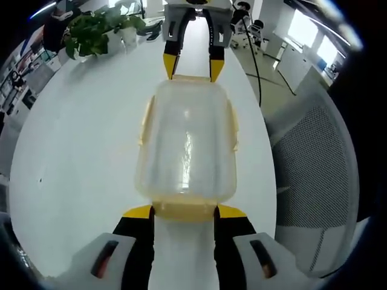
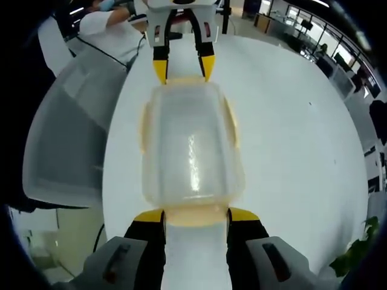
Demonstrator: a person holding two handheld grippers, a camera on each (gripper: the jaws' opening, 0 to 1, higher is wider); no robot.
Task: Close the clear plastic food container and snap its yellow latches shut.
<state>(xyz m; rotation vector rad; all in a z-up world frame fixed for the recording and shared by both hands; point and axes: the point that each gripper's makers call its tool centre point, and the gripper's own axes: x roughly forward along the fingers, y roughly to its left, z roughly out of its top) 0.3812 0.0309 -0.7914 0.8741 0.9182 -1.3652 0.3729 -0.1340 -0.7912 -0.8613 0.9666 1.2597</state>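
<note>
Clear container [image 1: 187, 145], lid on, sits mid-bench [image 1: 78, 163] on white top. Left hand-held gripper [image 1: 184, 211] and right hand-held gripper [image 2: 196, 215] face each other at opposite short ends, jaws spread, tips touching yellow end latches [image 1: 184, 209].

Clear plastic food containers: 1 [image 1: 186, 145], lid on, lying on the table.
Yellow latches: 4 on the container, one per side; the end latch [image 1: 184, 209] lies nearest in the left gripper view.
Grippers: 2, left gripper [image 1: 184, 212] and right gripper [image 2: 196, 216], one at each end of the container.
White tables: 1 [image 1: 78, 151].
Mesh chairs: 1 [image 1: 317, 175].
Potted plants: 1 [image 1: 97, 30].
Persons: 1, in a white top [image 2: 112, 27].
</note>
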